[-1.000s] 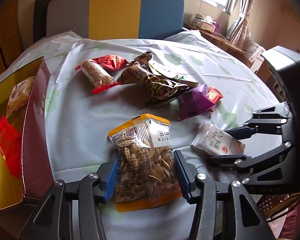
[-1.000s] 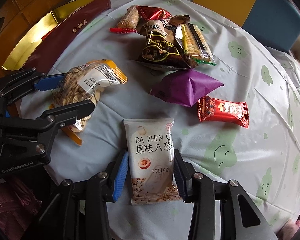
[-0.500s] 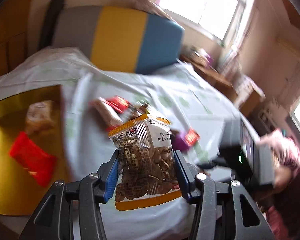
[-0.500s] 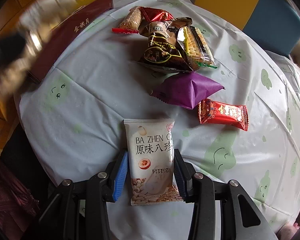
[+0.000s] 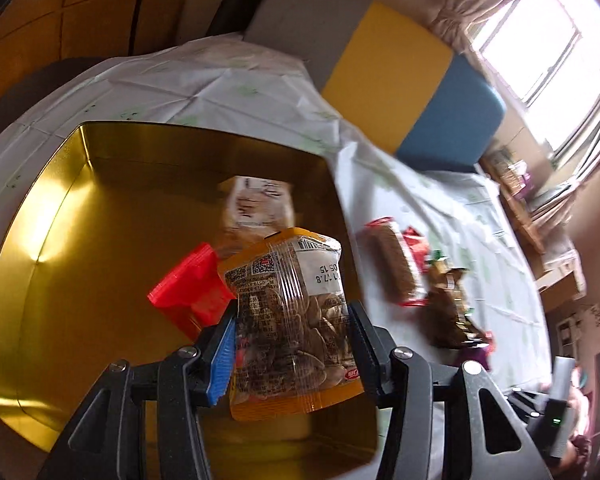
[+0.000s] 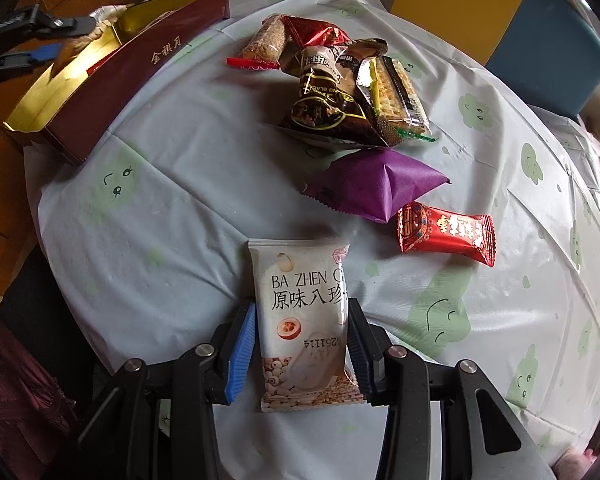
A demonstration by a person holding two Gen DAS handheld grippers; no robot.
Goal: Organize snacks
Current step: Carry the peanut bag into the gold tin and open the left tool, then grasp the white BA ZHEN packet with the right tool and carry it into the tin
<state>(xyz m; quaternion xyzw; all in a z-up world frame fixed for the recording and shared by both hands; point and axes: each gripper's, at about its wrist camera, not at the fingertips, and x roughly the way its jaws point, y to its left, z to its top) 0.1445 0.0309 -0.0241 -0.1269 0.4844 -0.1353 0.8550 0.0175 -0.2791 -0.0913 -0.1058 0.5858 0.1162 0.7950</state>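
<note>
My left gripper (image 5: pixel 292 344) is shut on a clear orange-edged bag of seeds (image 5: pixel 292 320) and holds it above the gold box (image 5: pixel 80 240). A red packet (image 5: pixel 188 292) and a pale packet (image 5: pixel 256 204) lie inside the box. My right gripper (image 6: pixel 302 352) straddles a white Ba Zhen packet (image 6: pixel 304 320) lying on the table, its jaws close to the packet's sides. In the right wrist view the left gripper (image 6: pixel 36 40) hangs over the box (image 6: pixel 112 68) at the far left.
On the tablecloth (image 6: pixel 180 200) lie a purple pouch (image 6: pixel 376 188), a red candy (image 6: pixel 444 228), a dark brown bag (image 6: pixel 328 104), a cracker pack (image 6: pixel 396 92) and a grain bar (image 6: pixel 260 44). A grey, yellow and blue chair back (image 5: pixel 388 80) stands behind the table.
My left gripper lifted the seed bag off the table and swung it left over the gold box. The right gripper stayed around the white packet.
</note>
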